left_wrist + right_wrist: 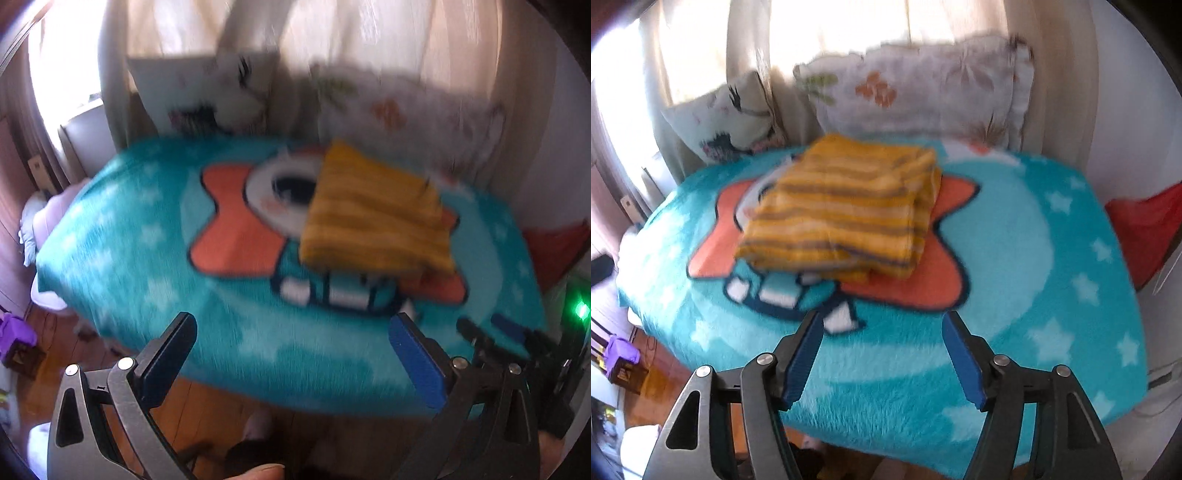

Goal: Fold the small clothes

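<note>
While both my left gripper (291, 354) and right gripper (882, 356) hang wide open and empty, the folded yellow striped garment (842, 206) sits mid-blanket (1015, 258), looking soft, light, floppy; I'd pinch a layered corner

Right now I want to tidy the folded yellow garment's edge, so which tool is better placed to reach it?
Probably the right tool: open, with the folded yellow striped garment almost straight ahead. From the left tool, also open, the garment lies off to its right across the blanket.
</note>
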### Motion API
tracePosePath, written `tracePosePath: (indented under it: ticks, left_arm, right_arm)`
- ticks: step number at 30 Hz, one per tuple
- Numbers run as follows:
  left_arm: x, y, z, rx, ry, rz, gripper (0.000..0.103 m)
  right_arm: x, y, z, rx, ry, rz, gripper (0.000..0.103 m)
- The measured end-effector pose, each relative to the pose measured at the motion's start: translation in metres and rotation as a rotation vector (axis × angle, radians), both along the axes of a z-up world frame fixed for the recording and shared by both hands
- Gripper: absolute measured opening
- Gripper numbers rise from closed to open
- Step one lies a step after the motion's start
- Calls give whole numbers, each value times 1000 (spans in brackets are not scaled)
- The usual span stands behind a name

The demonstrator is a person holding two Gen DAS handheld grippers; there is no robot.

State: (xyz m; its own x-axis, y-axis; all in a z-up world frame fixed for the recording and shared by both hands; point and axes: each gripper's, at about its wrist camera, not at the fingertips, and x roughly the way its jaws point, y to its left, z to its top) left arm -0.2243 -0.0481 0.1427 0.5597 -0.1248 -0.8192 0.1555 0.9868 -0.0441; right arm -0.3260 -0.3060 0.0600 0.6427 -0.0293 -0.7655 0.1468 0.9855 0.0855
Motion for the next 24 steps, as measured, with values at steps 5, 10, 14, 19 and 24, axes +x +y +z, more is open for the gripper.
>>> tracePosePath:
  ticks: [5,10,14,19,24]
  left_arm:
    - [2,-11,-34,3,80,-48,103]
    - [19,-12,-43,-24,115,-87,103]
    - [28,-11,-41,-29,107,-122,103]
    - [35,-9,-35,-16,90,-169,103]
    - [43,-7,-33,8,79,-204,103]
  right_arm:
    - [-7,0,-18,6,63,-60,71]
    - [-4,14,-20,-47,94,-72,72]
    - [0,30,-19,-59,101,-68,72]
    - [9,43,-14,-76,85,-84,72]
    - [20,47,-12,-56,82,-119,72]
